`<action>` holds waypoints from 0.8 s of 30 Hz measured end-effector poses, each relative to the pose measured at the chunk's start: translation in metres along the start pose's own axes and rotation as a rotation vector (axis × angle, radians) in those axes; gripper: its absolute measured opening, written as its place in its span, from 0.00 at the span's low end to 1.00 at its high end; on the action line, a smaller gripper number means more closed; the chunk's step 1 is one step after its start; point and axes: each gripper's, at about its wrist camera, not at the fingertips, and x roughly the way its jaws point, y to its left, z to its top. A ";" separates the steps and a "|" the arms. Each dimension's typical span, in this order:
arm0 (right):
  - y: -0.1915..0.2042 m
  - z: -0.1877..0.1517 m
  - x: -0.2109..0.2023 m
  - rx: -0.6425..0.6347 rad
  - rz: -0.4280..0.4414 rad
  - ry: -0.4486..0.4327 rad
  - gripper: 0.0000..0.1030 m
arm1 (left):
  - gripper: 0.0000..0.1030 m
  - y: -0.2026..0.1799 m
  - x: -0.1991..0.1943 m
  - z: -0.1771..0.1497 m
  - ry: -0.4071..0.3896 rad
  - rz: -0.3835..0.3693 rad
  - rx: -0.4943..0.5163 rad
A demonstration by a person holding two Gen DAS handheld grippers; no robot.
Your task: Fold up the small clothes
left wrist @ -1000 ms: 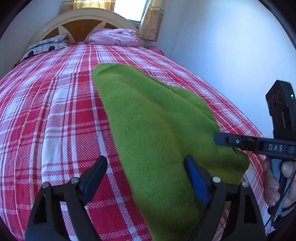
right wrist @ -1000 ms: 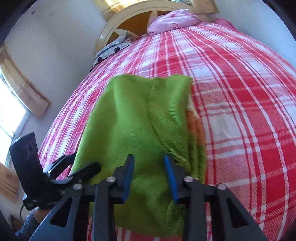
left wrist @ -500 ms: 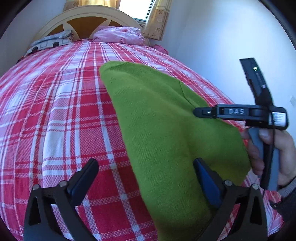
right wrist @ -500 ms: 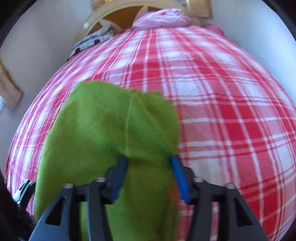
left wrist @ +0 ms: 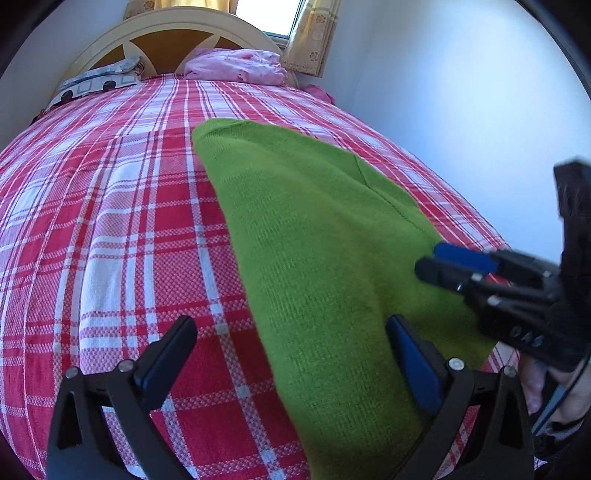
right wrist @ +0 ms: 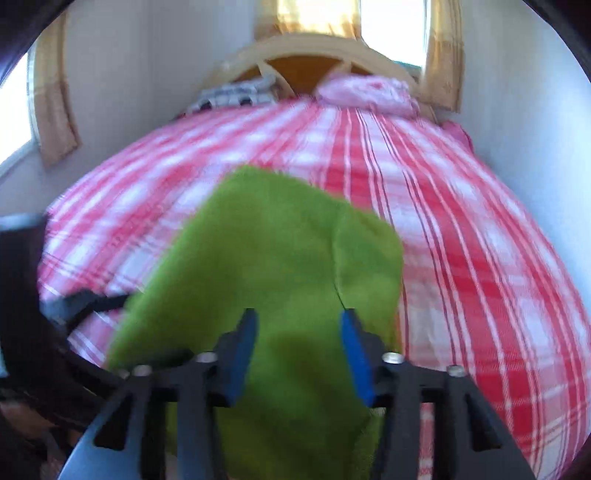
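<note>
A: Count pls?
B: 1 green knit garment (left wrist: pixel 325 266), folded, lying on the bed (left wrist: pixel 122 221) w/ red-white plaid cover, right of the bed's middle. 2 pillows at the headboard (left wrist: pixel 177 33): 1 pink (left wrist: pixel 236 66), 1 grey-patterned (left wrist: pixel 96 79). 2 tongs.

A: Tongs state?
B: Left tongs (left wrist: pixel 291 354) released, jaws spread full wide; the garment's left edge runs between them, right finger over the knit, left finger over bare plaid, no pinch. Right tongs (right wrist: pixel 299 347) closing, green fabric between the jaws, but pads not pressing on it as far as I see.

A: Vs a sec ago?
B: Left jaws were a bit narrower then, same spot otherwise. Right tongs swung round: before they sat at the garment's right edge w/ an orange patch showing; now no orange in sight. Garment itself hasn't shifted.

A: Hard to see?
B: Right wrist view is motion-blurred. Garment's near end cut off by the frame bottom in both views. Person's hand (left wrist: pixel 546 384) mostly behind the right tool.
</note>
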 end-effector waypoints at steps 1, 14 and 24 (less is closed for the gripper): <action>-0.002 -0.005 -0.003 -0.007 0.007 -0.014 0.33 | 1.00 -0.001 0.001 0.000 0.004 -0.002 0.003; 0.038 0.054 -0.001 -0.080 0.100 -0.045 0.32 | 1.00 0.000 0.003 0.000 0.010 -0.009 -0.008; 0.009 0.050 0.027 0.019 0.161 0.063 0.41 | 1.00 0.003 0.006 0.002 0.025 -0.025 -0.021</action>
